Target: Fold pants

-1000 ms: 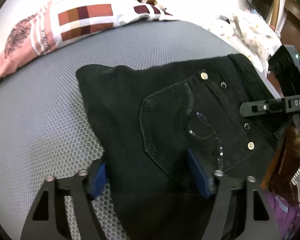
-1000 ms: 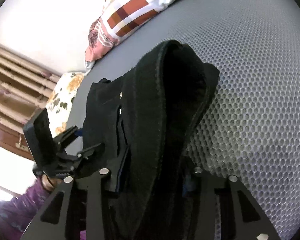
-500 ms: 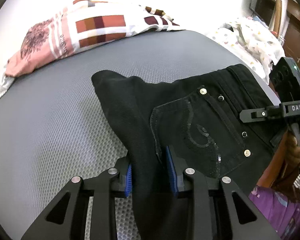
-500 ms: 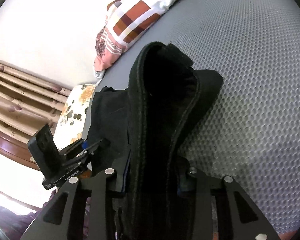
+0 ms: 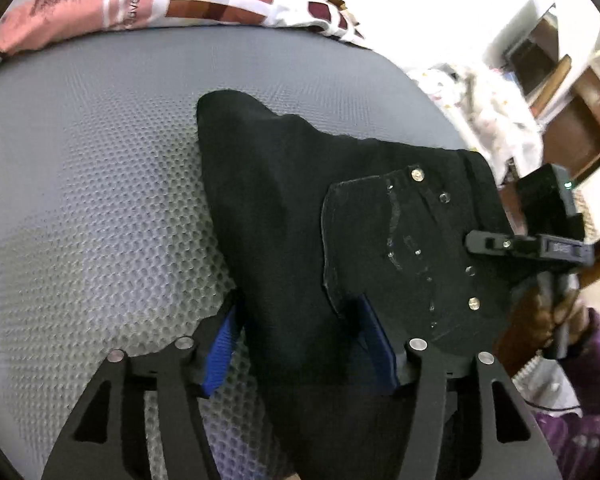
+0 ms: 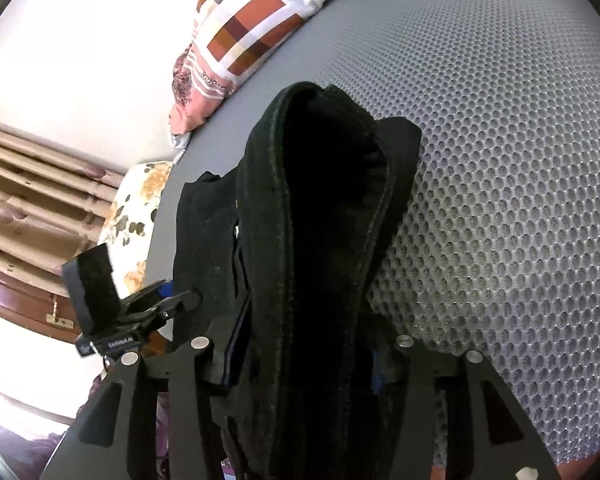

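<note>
Black pants point(image 5: 340, 220) with a sequined back pocket point(image 5: 400, 240) lie on the grey mesh bed point(image 5: 100, 180). My left gripper point(image 5: 300, 340) has its blue pads wide apart, with a fold of the pants lying between them. My right gripper point(image 6: 304, 356) is shut on the bunched waistband point(image 6: 324, 200) and holds it raised above the bed. The right gripper also shows at the right edge of the left wrist view point(image 5: 528, 244), at the waistband. The left gripper shows at the left in the right wrist view point(image 6: 140, 312).
A pink and brown patchwork pillow point(image 5: 160, 0) lies at the far end of the bed. A floral cloth point(image 6: 136, 216) and wooden furniture point(image 6: 28, 216) are beyond the bed's left side. Wooden furniture point(image 5: 572, 120) and a white spotted cloth point(image 5: 480, 96) stand at the right.
My left gripper closed on the pants half a second ago and has now opened wide again. My right gripper has kept its hold on the waistband and lifted a little.
</note>
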`<state>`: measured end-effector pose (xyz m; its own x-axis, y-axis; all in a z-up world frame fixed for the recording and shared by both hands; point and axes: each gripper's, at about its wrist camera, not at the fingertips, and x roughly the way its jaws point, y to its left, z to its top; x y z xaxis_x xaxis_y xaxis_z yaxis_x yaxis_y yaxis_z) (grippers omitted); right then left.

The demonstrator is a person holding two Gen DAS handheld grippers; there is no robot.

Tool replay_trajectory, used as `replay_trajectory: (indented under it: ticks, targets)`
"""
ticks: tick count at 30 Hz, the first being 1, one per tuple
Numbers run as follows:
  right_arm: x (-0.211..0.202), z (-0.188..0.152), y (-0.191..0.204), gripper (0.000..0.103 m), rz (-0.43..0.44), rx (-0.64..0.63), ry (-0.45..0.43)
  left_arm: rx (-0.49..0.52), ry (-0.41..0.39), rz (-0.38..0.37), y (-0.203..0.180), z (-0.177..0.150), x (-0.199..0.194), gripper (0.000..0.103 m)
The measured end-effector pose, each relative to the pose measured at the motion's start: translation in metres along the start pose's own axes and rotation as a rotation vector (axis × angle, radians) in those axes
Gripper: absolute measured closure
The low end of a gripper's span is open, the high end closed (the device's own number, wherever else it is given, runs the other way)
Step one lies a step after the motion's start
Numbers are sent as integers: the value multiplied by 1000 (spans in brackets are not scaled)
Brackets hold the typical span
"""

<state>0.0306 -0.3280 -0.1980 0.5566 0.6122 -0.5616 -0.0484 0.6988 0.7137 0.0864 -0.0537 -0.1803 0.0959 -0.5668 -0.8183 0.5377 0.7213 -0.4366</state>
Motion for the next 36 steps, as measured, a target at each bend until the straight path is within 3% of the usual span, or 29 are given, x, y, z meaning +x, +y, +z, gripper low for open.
replay_trajectory:
  ticks: [2, 6, 7, 9, 12, 21, 36]
  targets:
    - [-1, -1, -1, 56, 5, -5, 8, 27, 26, -11, -7, 5, 6, 42]
    - [5, 0, 5, 68, 16, -12, 12, 29, 3, -29, -21, 4, 11, 43]
    - [4, 0, 6, 70, 25, -10, 7, 24, -15, -37, -23, 3, 7, 46]
    - [1, -2, 7, 71, 48, 4, -2, 18, -43, -36, -26, 2, 0, 60]
    - [-2, -4, 6, 71, 90, 40, -13, 36, -48, 1, -26, -1, -6, 68]
    - [4, -4, 20, 72, 153, 83, -24, 39, -96, 56, -21, -12, -28, 72]
    - [50, 9, 65, 73, 210, 64, 32, -10, -188, 180, 14, -12, -77, 74]
